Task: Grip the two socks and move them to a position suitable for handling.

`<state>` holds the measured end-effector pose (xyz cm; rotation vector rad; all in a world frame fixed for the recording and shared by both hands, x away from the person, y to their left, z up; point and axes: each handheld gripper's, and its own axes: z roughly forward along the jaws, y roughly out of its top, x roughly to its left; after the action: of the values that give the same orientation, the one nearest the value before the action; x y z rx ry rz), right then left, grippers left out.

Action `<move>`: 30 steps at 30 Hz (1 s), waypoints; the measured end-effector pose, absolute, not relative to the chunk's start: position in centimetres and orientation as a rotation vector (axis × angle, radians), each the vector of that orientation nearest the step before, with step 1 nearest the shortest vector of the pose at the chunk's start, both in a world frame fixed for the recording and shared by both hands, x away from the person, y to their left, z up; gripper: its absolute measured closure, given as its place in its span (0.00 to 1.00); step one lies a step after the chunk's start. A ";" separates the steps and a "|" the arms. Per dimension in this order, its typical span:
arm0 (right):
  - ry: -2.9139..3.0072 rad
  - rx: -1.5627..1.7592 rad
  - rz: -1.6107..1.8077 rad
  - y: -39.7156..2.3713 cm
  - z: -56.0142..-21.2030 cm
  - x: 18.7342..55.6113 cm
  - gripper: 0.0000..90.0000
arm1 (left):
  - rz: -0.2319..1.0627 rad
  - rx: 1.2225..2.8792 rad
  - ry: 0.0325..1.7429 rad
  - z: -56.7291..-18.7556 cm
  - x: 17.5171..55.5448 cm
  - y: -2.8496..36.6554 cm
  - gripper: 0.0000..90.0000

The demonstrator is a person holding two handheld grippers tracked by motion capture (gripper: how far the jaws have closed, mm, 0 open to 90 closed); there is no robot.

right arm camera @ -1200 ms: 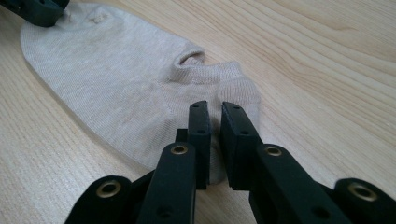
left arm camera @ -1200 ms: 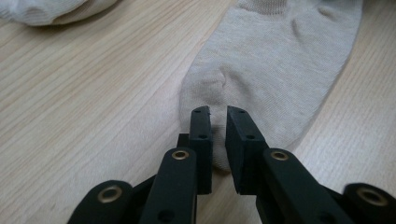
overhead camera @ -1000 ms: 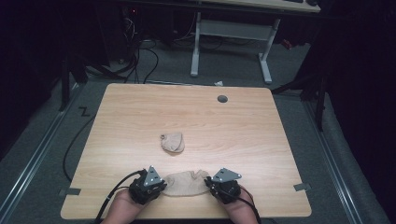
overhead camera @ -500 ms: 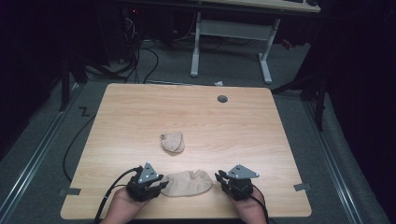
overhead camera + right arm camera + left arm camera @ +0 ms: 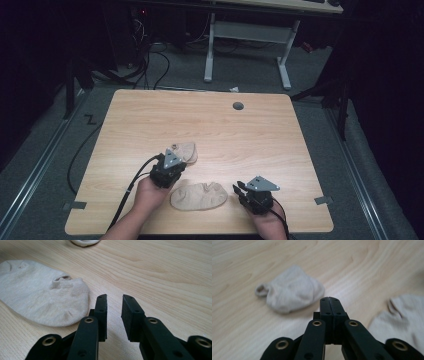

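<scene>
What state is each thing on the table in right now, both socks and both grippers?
Flat sock: spread out flat near the table's front edge, nothing gripping it.
Bunched sock: crumpled into a lump, lying loose on the table.
Left gripper: shut, nothing between its jaws, just short of the bunched sock.
Right gripper: open, empty, beside the flat sock.

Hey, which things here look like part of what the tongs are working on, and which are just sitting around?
Likely part of the job:
- flat sock, between the two tongs
- bunched sock, ahead of the left tongs
- right tongs, open beside the flat sock

Just lying about:
- table's cable hole
- tape strips at the table's corners
</scene>
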<state>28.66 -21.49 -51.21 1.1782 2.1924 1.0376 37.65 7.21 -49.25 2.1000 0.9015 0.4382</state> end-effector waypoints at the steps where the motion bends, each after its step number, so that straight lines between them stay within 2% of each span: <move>1: 2.195 1.176 1.037 -21.5 -51.2 28.7 0.83 | 0.441 2.092 0.905 -49.2 38.1 6.6 1.00; 6: 2.211 1.175 1.040 -21.4 -51.4 28.7 0.84 | 0.480 2.159 0.934 -49.9 40.1 3.3 0.94; 7: 2.214 1.172 1.042 -21.4 -51.4 28.7 0.84 | 0.519 2.200 0.955 -50.4 40.9 2.5 0.94; 12: 2.225 1.173 1.042 -21.5 -51.5 28.6 0.84 | 0.544 2.248 0.988 -51.2 41.4 2.3 0.95; 21: 2.222 1.182 1.047 -21.8 -51.5 28.7 0.84 | 0.482 2.275 0.957 -51.9 40.1 3.8 1.00; 30: 2.218 1.179 1.050 -21.7 -51.3 28.5 0.84 | 0.407 2.254 0.955 -51.8 37.9 7.8 1.00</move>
<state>28.49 -21.67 -51.30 1.1786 2.2179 1.0504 37.88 7.82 -51.84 2.2540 0.9551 0.4066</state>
